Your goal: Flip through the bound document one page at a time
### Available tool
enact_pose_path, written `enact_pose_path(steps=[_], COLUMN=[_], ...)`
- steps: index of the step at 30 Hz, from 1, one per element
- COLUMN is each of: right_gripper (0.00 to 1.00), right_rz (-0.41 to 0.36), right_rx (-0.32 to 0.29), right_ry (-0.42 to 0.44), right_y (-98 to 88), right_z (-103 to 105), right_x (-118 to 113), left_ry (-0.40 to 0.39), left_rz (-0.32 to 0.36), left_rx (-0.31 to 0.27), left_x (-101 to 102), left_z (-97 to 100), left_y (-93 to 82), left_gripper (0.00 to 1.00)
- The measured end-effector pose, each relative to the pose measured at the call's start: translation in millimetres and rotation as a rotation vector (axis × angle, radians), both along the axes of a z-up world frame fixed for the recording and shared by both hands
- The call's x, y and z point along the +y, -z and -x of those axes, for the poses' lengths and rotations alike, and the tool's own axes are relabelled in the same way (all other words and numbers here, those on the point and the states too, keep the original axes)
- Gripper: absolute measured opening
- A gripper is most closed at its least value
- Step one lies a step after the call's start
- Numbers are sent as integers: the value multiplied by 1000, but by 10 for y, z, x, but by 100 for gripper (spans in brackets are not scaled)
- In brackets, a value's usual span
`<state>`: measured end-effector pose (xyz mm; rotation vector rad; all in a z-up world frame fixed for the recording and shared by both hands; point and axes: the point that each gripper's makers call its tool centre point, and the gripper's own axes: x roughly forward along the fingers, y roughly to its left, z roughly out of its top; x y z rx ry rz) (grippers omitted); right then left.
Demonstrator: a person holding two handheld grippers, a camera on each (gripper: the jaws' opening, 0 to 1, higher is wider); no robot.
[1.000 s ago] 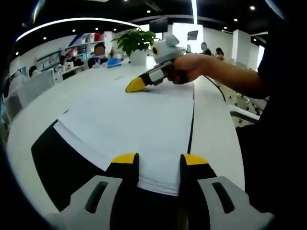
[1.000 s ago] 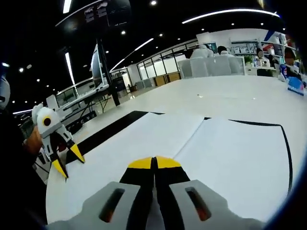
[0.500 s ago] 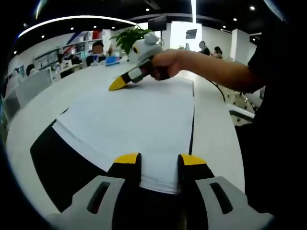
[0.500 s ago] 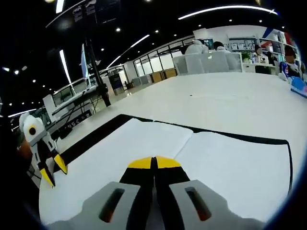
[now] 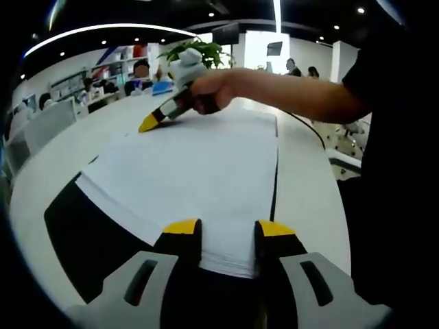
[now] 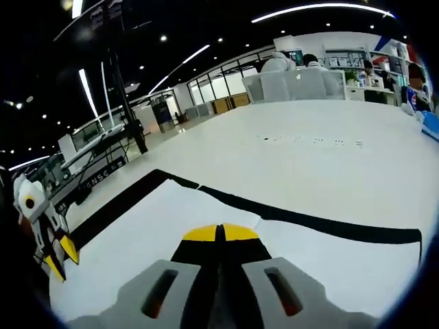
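Your document (image 5: pixel 199 171) lies open on the white table (image 5: pixel 55 157), its black cover showing along the near-left corner and as a thin line down the right edge. In the left gripper view, your left gripper (image 5: pixel 226 229) has its jaws spread apart, one yellow tip on either side of the near edge of the page stack; whether they touch the paper I cannot tell.

Your right gripper (image 5: pixel 147 123) sits at the far end of the page, held by your hand (image 5: pixel 212 89), its yellow tips pressed together with nothing visible between them. In the right gripper view the same clenched tips (image 6: pixel 221 233) point over the white page toward the black cover edge, and the left gripper (image 6: pixel 58 253) stands at the far left.

Beyond the document there is a potted plant (image 5: pixel 202 51) just behind your right hand, a cable (image 5: pixel 309 127) trailing along the table's right side, and chairs (image 6: pixel 295 82) and seated people in the background. Nothing lies on the page in front of either gripper.
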<state>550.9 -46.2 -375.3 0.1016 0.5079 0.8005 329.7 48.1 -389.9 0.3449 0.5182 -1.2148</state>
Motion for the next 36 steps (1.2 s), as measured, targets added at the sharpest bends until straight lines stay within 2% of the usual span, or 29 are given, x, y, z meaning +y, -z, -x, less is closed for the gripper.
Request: enact_pose_path(steps=[10, 11, 13, 18, 25, 31, 33, 36], right_gripper=[2, 2, 2, 2, 2, 2, 2, 2], right_rz=[-21, -26, -34, -27, -8, 2, -5, 10], right_rx=[-11, -11, -14, -47, -50, -73, -71, -72], right_ry=[25, 22, 26, 22, 28, -14, -21, -55], right_y=[-19, -3, -6, -12, -26, -26, -7, -13], right_z=[-98, -187, -202, -224, -188, -25, -75, 37], right_x=[58, 23, 26, 58, 51, -1, -61, -63], left_ry=[19, 19, 19, 28, 21, 10, 3, 1], left_rz=[-1, 1, 3, -4, -8, -4, -4, -10], left_rx=[-4, -4, -3, -1, 3, 5, 6, 5], left_x=[-9, -11, -17, -39, -41, -47, -48, -52], left_z=[11, 11, 11, 12, 5, 1, -6, -7], left_y=[4, 4, 4, 7, 9, 8, 10, 17], left_gripper=[34, 34, 35, 36, 36, 35, 35, 35])
